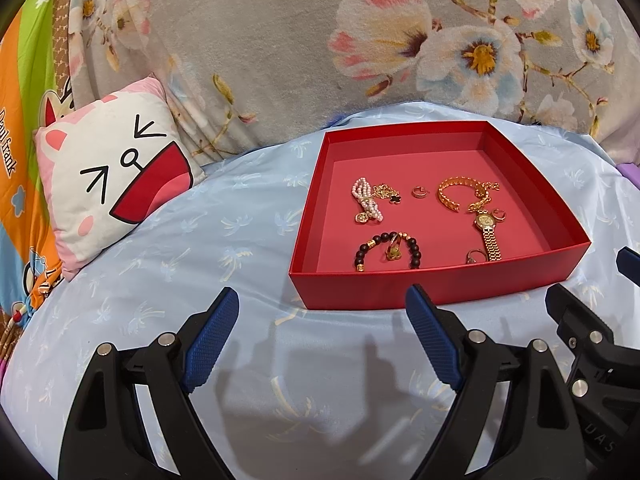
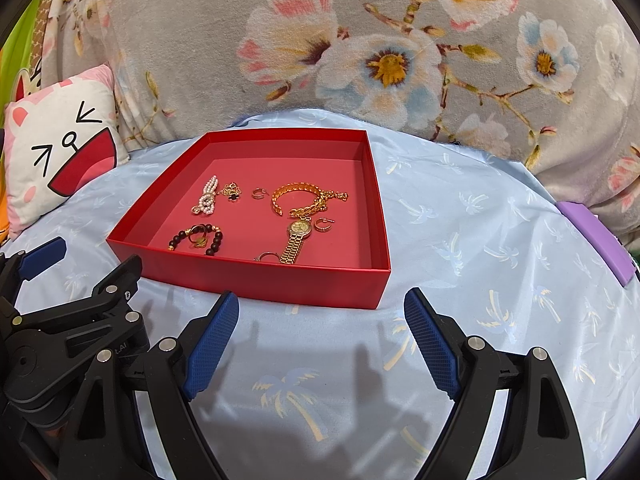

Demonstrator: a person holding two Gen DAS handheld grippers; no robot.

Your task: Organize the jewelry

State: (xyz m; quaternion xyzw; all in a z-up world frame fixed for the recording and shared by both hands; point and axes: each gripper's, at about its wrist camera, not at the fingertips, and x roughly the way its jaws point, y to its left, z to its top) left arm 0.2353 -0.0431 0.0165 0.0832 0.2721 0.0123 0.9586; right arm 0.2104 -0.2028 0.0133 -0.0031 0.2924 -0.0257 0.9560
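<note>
Both grippers hang with jaws spread wide and nothing between the blue pads. The left gripper (image 1: 322, 308) sits above the pale blue palm-print sheet (image 1: 208, 240), short of the red box (image 1: 436, 292), which lies at its one o'clock. The right gripper (image 2: 322, 308) hovers the same way, with the box at its eleven o'clock.

All the jewelry lies inside the box on its pink floor. The gold watch (image 2: 295, 238) has its long axis running roughly from twelve to six o'clock, dial at the far end, band trailing toward the near wall. A gold chain bracelet (image 2: 298, 196) curls just beyond it. A pearl piece (image 2: 208, 200) lies at the far left, a dark bead bracelet (image 2: 196, 240) near left, and small gold rings are scattered between.

A cartoon cushion (image 1: 112, 184) leans at nine o'clock.
</note>
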